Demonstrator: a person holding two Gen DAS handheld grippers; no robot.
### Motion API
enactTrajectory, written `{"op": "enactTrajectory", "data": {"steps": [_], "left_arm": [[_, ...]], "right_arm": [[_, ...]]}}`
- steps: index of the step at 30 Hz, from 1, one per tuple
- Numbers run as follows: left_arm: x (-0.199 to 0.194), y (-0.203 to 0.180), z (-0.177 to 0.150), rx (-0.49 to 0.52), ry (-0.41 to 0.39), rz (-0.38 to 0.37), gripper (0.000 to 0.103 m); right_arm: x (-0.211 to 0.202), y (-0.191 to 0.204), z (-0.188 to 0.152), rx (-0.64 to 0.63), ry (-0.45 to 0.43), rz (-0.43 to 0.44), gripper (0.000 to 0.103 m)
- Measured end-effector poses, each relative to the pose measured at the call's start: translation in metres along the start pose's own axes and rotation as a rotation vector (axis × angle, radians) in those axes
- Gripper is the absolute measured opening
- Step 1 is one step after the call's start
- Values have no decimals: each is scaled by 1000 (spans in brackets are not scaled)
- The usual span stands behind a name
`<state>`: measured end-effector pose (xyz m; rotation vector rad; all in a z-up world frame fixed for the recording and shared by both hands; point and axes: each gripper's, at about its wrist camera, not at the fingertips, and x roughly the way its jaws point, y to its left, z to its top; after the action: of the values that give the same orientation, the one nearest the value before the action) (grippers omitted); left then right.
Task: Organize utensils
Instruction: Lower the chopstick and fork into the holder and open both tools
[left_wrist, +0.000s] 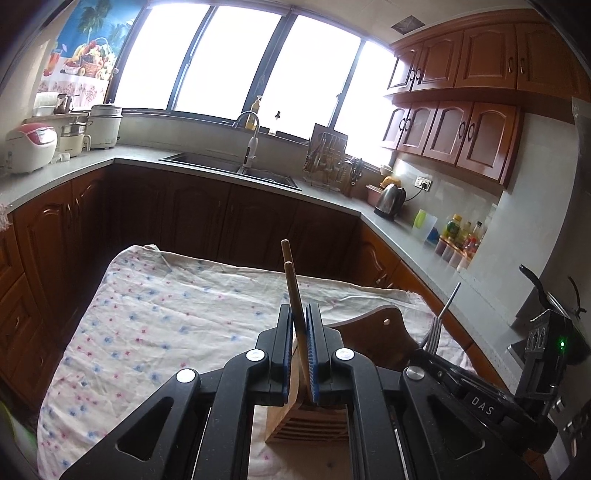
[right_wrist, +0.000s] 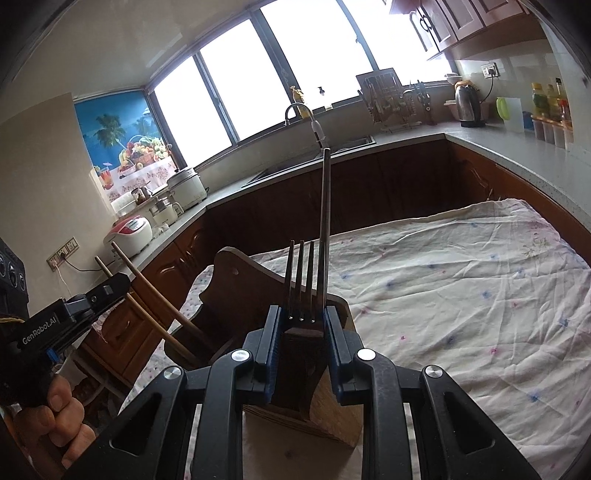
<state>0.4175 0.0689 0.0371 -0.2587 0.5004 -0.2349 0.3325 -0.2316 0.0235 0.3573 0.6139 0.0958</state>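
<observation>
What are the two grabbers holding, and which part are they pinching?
The left gripper pinches two wooden chopsticks low on their shafts. The right gripper pinches a metal fork at the base of its tines, with a thin metal rod beside it.

Two markings are legible.

1. "DAS": white capital letters on a small dark plate on the body of the right gripper (left_wrist: 436, 354), seen in the left wrist view at the near right. The plate sits on the black housing behind the jaws. Further characters beside it cannot be made out.

2. "GenRobot.AI": white lettering along the side of the black body of the left gripper (right_wrist: 110, 290), seen in the right wrist view at the near left, above the left hand (right_wrist: 55, 421).

Labels on the bottles (left_wrist: 461, 232) at the far right of the surface are too small to read.
</observation>
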Motion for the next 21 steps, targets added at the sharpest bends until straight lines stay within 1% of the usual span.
{"op": "enactTrajectory", "data": {"steps": [1,6,7,8,12,14,15,17,19,20,21], "left_arm": [[-6,3,-6,-1,0,0,6],[-7,3,-8,-1,14,-2,6],[-8,3,-8,0,17,0,7],[-8,3,-8,0,20,3,7],[-10,5,-9,-22,29,6,18],[-13,7,-9,-33,27,10,21],[-15,7,-9,-36,27,10,22],[-20,7,-9,-37,28,12,26],[-27,7,-9,-40,19,20,44],[-31,8,-10,-43,13,25,48],[-34,8,-11,-47,10,30,56]], "right_arm": [[0,0,0,1,0,-1,23],[0,2,1,3,3,-3,23],[-1,2,1,6,2,0,26],[-2,2,1,7,-2,-4,26],[-6,1,2,12,-9,-8,27],[-9,0,3,17,-13,-7,29],[-11,-1,3,21,-17,-6,30],[-17,-2,3,32,-28,5,48],[-23,-3,3,39,-41,6,53],[-27,-4,4,43,-46,10,57],[-31,-6,3,47,-50,11,60]]}}
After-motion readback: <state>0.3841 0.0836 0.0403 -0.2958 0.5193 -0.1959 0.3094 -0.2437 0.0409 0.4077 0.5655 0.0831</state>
